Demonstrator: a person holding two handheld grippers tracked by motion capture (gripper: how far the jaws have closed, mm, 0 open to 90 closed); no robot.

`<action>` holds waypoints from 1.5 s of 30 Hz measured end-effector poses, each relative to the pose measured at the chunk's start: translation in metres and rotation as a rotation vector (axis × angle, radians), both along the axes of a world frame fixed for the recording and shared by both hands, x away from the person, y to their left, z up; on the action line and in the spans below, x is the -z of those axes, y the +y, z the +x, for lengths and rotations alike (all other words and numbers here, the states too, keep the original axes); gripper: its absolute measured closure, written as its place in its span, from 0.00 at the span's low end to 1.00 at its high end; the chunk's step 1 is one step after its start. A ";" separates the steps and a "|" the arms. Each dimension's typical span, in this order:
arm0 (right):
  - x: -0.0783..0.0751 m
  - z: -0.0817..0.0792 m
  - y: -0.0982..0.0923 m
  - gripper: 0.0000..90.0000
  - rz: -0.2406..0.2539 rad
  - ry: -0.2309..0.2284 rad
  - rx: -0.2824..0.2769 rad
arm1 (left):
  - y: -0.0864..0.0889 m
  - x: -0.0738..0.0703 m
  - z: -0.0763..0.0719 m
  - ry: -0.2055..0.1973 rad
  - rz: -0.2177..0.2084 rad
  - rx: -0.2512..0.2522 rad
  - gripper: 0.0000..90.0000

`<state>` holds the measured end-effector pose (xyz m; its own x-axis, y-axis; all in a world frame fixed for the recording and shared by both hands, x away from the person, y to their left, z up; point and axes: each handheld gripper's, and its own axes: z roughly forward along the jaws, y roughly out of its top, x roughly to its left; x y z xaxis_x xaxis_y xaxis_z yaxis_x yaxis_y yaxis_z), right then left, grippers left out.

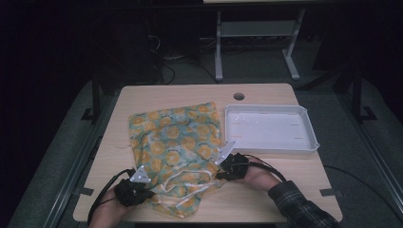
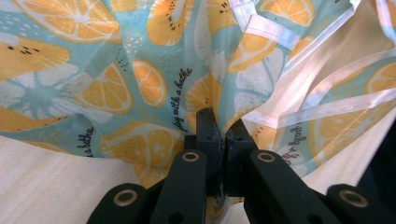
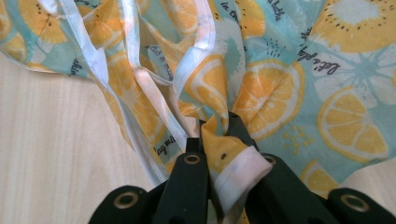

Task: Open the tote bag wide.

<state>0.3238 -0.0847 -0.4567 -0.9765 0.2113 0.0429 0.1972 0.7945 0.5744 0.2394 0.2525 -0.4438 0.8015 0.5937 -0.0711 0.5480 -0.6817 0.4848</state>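
Left claw (image 1: 142, 183): pressed together, pinching the near left edge of the cloth (image 1: 176, 152). Cloth lies flat on the tabletop (image 1: 266, 187), stretching ahead of both claws, long axis running away from the person.

Right claw (image 1: 223, 166): also pinched on cloth, at the near right hem with its white trim (image 3: 243, 175). Both claws sit level at the near end, neither nearer. White tray (image 1: 311, 142) to the right of the right claw.

Print reads "play with a bathe" among orange slices.
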 end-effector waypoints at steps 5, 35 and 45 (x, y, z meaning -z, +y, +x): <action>-0.002 -0.003 -0.003 0.98 -0.014 0.029 -0.032 | 0.001 -0.003 -0.003 0.028 -0.028 0.024 0.98; -0.044 -0.013 -0.038 0.99 0.121 -0.010 -0.029 | 0.008 -0.052 -0.011 -0.007 -0.278 0.101 0.99; -0.066 -0.001 -0.035 0.99 0.158 -0.058 -0.007 | 0.017 -0.072 0.004 -0.062 -0.327 0.074 0.98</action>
